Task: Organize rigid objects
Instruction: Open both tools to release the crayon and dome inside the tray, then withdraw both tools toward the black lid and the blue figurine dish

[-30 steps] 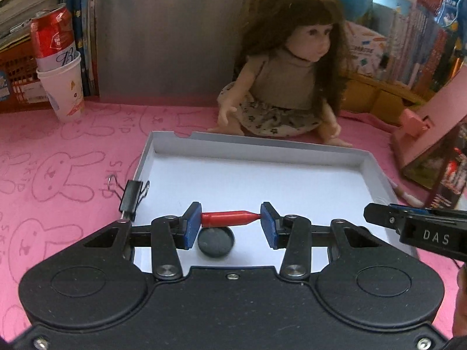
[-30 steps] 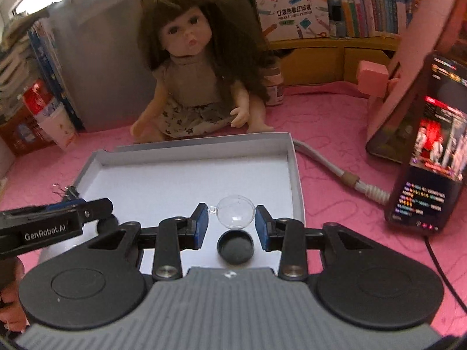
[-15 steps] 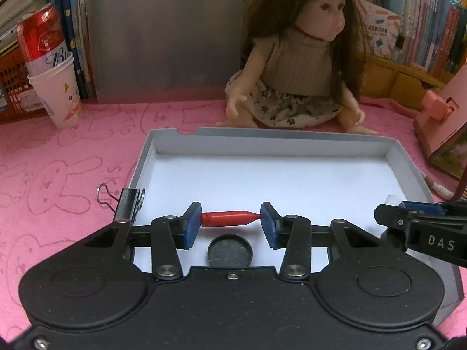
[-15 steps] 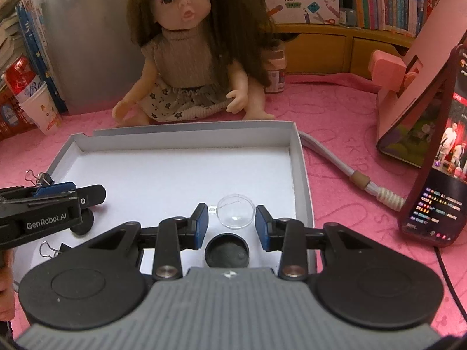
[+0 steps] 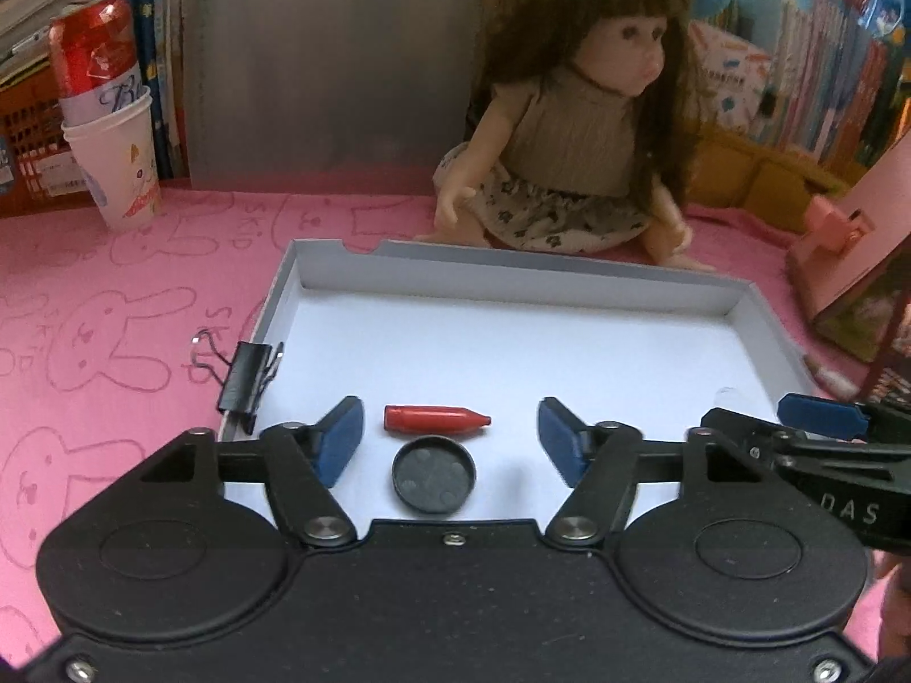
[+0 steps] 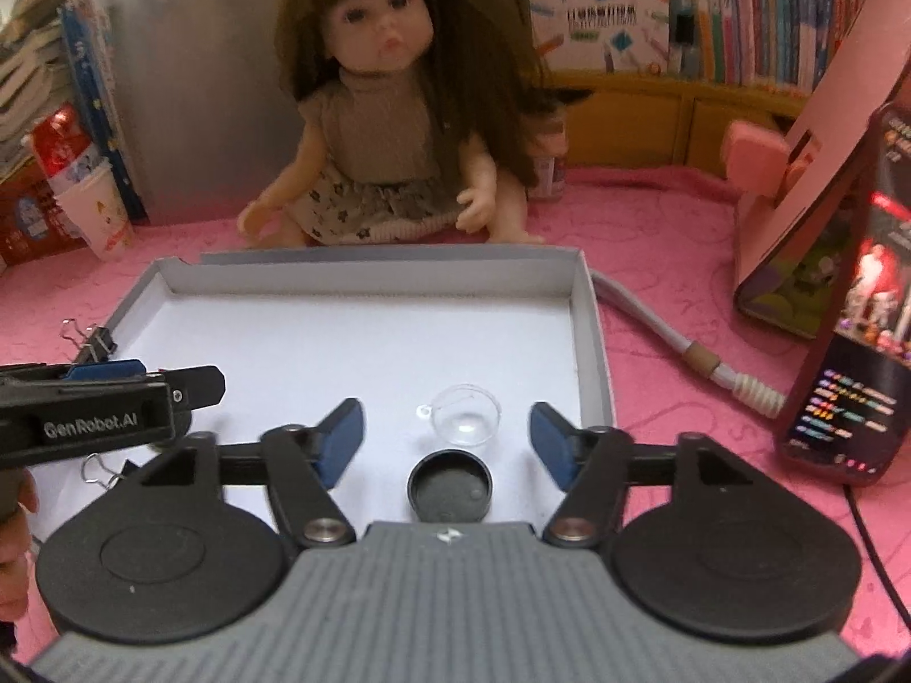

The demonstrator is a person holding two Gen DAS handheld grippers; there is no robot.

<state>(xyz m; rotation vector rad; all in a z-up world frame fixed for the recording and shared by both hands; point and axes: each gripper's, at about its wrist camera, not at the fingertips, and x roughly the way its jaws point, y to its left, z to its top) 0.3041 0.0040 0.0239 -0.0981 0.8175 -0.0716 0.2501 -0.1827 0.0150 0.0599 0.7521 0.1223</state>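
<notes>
A white shallow box (image 5: 512, 284) (image 6: 370, 279) lies on the pink cloth. In the left wrist view a red pen cap (image 5: 435, 418) lies in the box beside a black round lid (image 5: 434, 475). My left gripper (image 5: 450, 432) is open around the cap, not touching it. In the right wrist view a clear round dish (image 6: 466, 414) and a black lid (image 6: 450, 486) lie in the box near its right wall. My right gripper (image 6: 444, 435) is open around the dish, apart from it.
A doll (image 5: 575, 131) (image 6: 387, 131) sits behind the box. A black binder clip (image 5: 245, 378) grips the box's left wall. A cup with a red can (image 5: 111, 131) stands back left. A phone on a pink stand (image 6: 854, 296) and a cable (image 6: 683, 341) are at right.
Both grippers opened. The left let go of the red pen cap and the right let go of the clear dish; both now lie in the box.
</notes>
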